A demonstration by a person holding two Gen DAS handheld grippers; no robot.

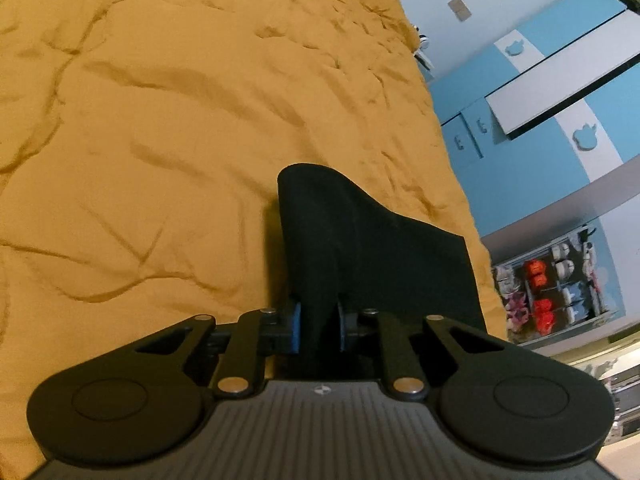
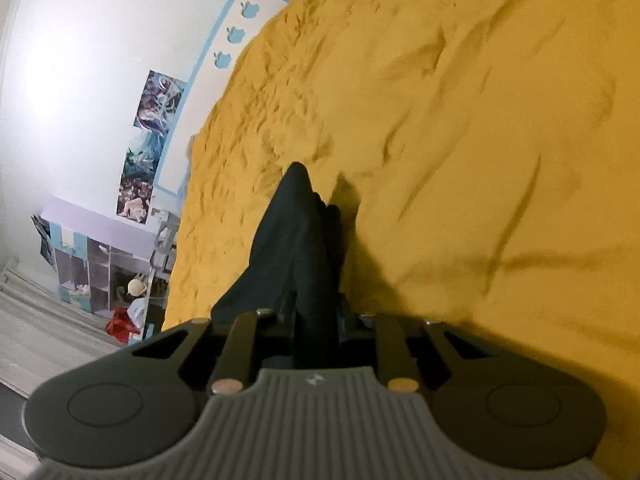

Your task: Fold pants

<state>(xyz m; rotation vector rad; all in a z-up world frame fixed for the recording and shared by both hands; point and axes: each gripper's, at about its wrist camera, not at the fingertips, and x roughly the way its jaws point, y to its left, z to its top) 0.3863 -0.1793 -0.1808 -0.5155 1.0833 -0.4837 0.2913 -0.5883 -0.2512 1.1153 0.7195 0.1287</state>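
The black pants (image 1: pixel 360 240) hang lifted over the mustard-yellow bed cover (image 1: pixel 180 120). My left gripper (image 1: pixel 319 330) is shut on a fold of the black fabric, which rises in front of its blue pads and drapes off to the right. In the right wrist view, my right gripper (image 2: pixel 316 324) is shut on another bunched part of the pants (image 2: pixel 296 240), which stretches away forward over the bed cover (image 2: pixel 460 140). The fingertips of both grippers are mostly hidden by the cloth.
The wrinkled yellow cover fills most of both views. A blue and white wardrobe (image 1: pixel 560 80) and a shelf of small items (image 1: pixel 556 280) stand past the bed's right edge. A wall with posters (image 2: pixel 148 148) and a low shelf unit (image 2: pixel 96 264) lie past its left edge.
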